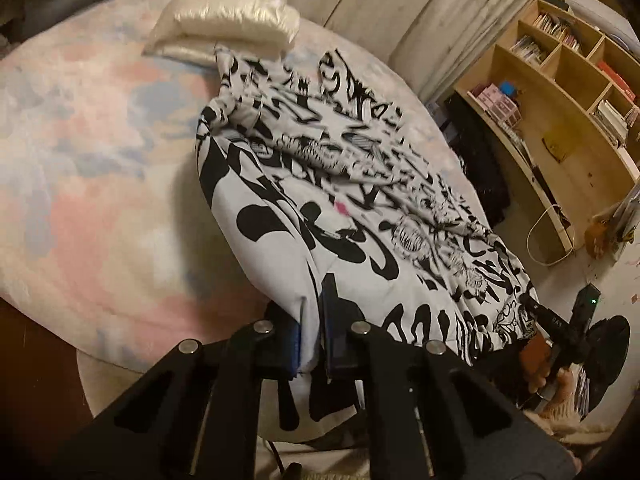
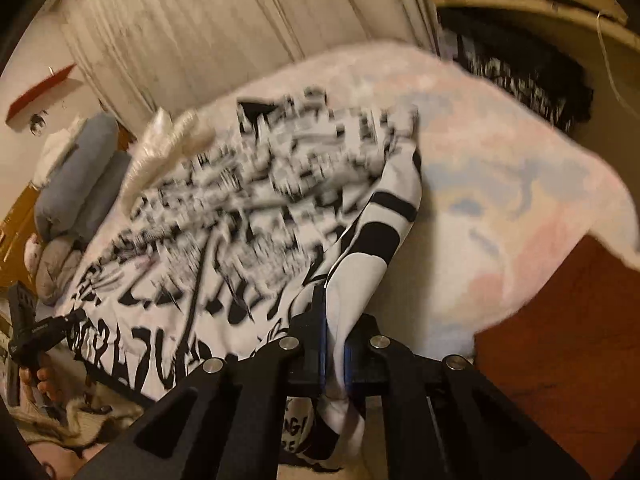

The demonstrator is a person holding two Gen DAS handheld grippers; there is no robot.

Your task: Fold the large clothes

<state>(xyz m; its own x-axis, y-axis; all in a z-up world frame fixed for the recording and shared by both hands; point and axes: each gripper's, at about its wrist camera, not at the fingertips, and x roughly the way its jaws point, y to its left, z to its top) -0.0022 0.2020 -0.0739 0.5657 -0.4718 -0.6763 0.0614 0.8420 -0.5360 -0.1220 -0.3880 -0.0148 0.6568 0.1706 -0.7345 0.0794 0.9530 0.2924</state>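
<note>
1. The black-and-white printed garment (image 1: 340, 184) lies spread over the bed (image 1: 100, 184), which has a pastel pink-and-blue cover; its far end reaches toward a shiny white pillow (image 1: 228, 12).
2. The left gripper (image 1: 310, 344) is closed down to a narrow gap, with a fold of the garment's near edge pinched between its blue-lined fingers (image 1: 294, 340).
3. The right gripper (image 2: 335, 356) is likewise nearly closed on the other near corner, and a bunch of cloth hangs down below its fingers (image 2: 322, 344).
4. So both near corners are held, and the cloth runs between the 2 grippers along the bed's near edge. My reading is that the garment is being lifted or drawn taut for a fold (the right view is blurred, so fine detail there is lost).
5. Risks from here, as I judge them:
   - The right grip holds a thick wad, not a flat hem; under a pull some layers could slide out and the corner would drop.
   - Uneven tension between the 2 sides would skew the fold line.
   - The middle of the garment is rumpled; folding over it would trap creases.
   - The far end sits close to the pillow and could drag against it.
6. A wooden bookshelf (image 1: 560, 80) stands beyond the bed, well apart from the work.
</note>
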